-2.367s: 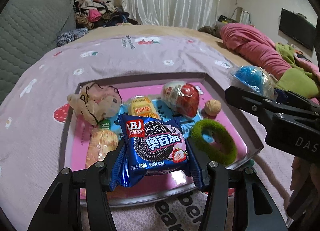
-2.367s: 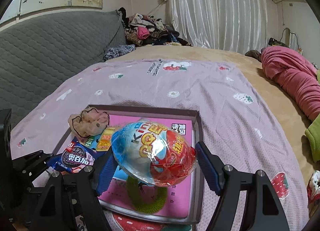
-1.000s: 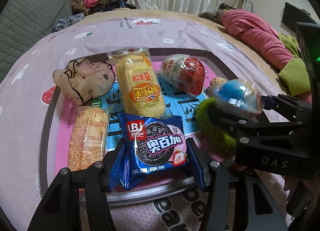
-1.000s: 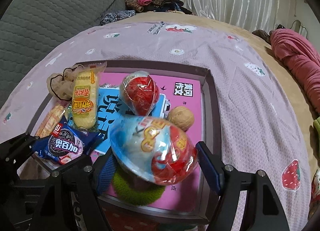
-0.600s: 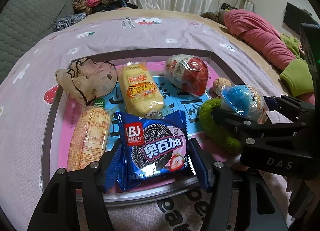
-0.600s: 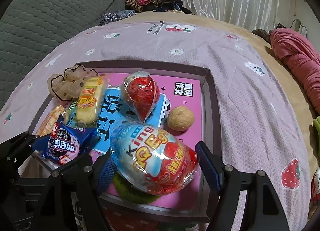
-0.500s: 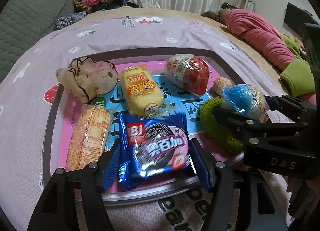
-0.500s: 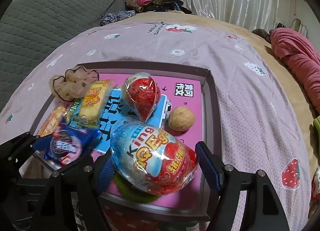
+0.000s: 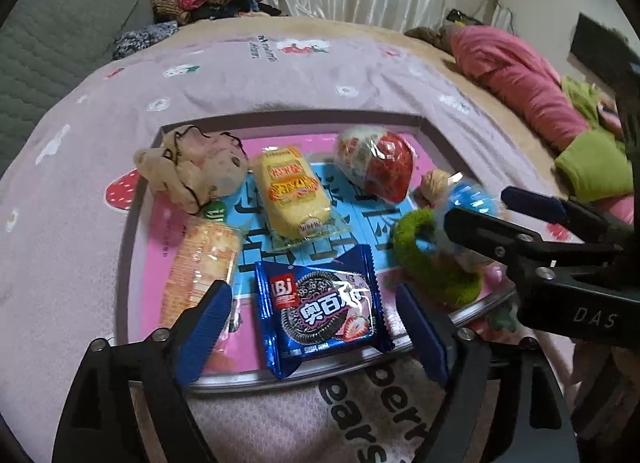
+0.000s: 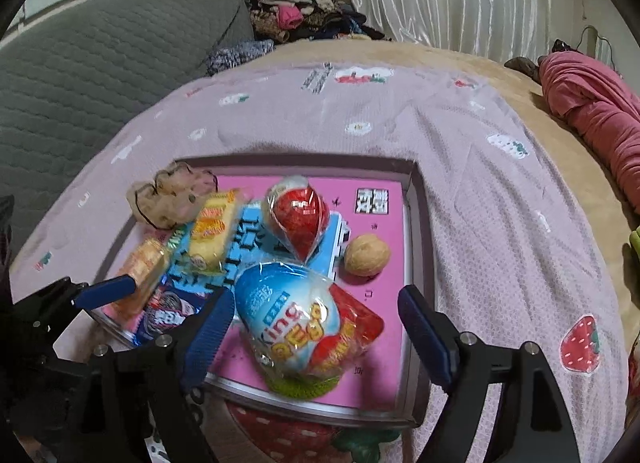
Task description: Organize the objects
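Note:
A grey-rimmed tray (image 9: 132, 223) with a pink floor lies on the bed. My left gripper (image 9: 316, 323) is open; the blue cookie packet (image 9: 324, 307) lies on the tray's near edge between its fingers, free of them. My right gripper (image 10: 316, 327) is open around the blue and red egg toy (image 10: 304, 327), which rests on the green hair ring (image 10: 300, 387). The tray also holds a red egg toy (image 9: 376, 167), a yellow cake packet (image 9: 292, 195), a cracker packet (image 9: 200, 267), a beige scrunchie (image 9: 192, 171) and a walnut (image 10: 366, 255).
The tray (image 10: 418, 263) lies on a lilac strawberry-print bedspread (image 10: 500, 203). A grey quilted headboard (image 10: 80, 75) stands at the left. A pink blanket (image 9: 516, 79) and green cloth (image 9: 592, 163) lie at the right. A clothes pile (image 10: 296, 15) sits at the back.
Both grippers have opened. The cookie packet has dropped onto the tray's near edge and the blue egg toy has come down onto the green ring.

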Demonstrator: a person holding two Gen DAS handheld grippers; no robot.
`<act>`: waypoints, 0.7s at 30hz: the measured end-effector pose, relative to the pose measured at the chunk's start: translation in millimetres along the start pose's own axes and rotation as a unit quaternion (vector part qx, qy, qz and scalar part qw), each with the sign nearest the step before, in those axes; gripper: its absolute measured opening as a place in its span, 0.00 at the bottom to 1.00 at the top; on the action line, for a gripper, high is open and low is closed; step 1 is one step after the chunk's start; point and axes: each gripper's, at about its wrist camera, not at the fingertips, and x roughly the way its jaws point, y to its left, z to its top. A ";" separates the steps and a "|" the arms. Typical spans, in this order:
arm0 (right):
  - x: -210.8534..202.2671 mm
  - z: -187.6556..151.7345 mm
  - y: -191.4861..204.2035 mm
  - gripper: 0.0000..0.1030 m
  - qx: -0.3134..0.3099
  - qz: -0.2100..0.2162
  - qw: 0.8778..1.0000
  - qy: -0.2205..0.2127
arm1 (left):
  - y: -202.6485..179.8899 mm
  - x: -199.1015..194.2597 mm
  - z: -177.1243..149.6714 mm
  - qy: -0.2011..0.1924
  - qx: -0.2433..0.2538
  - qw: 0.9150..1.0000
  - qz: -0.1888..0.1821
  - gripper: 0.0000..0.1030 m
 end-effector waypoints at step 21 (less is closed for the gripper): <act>-125.6 17.3 48.1 0.99 -0.009 -0.041 0.986 -0.162 | 17.4 -108.2 7.5 -0.114 -0.036 0.989 0.083 0.84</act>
